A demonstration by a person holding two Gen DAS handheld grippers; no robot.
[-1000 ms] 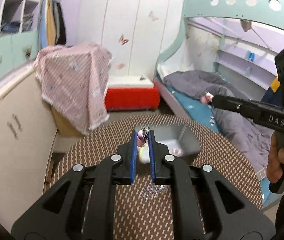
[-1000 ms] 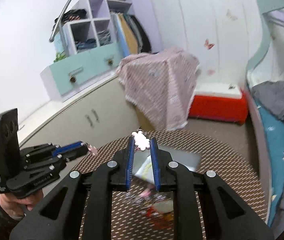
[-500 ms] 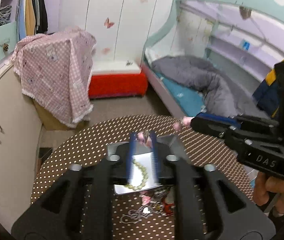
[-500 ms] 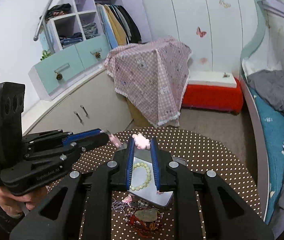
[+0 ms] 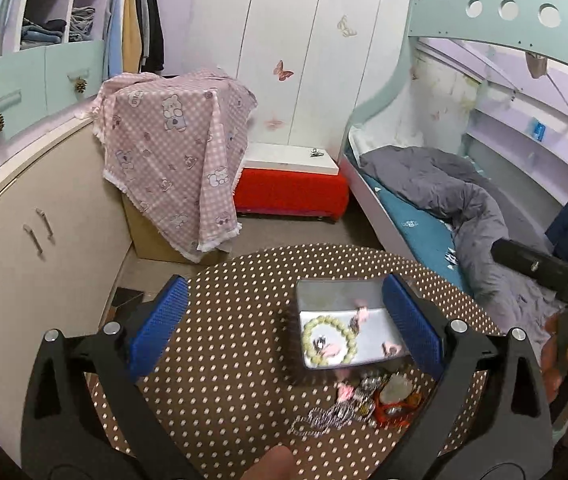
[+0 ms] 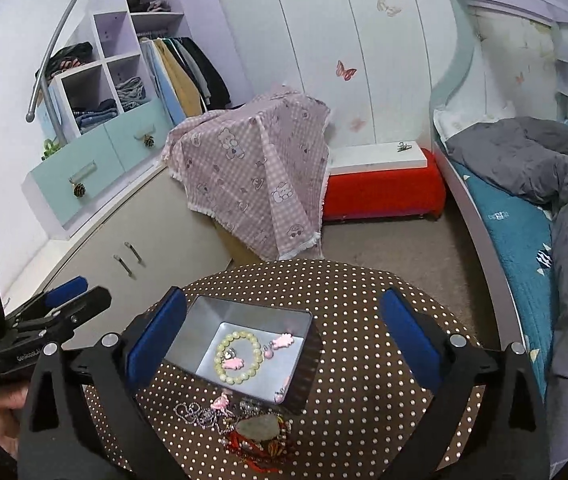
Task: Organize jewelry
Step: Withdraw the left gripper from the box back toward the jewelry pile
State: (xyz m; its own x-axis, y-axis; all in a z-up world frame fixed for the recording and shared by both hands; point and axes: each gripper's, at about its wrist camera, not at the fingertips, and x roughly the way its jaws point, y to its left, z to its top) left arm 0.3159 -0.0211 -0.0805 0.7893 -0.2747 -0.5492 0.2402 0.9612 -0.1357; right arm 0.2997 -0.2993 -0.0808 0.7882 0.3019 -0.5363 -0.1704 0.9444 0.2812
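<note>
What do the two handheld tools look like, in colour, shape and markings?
Both are matte black plastic. The left tool and the right tool each have two triangular cut-out arms with silver bolts and textured blue pads on the fingers. From the other wrist view, each shows a pistol-style body with white lettering, blurred, and a boxy black block at the rear. No cables show.
</note>
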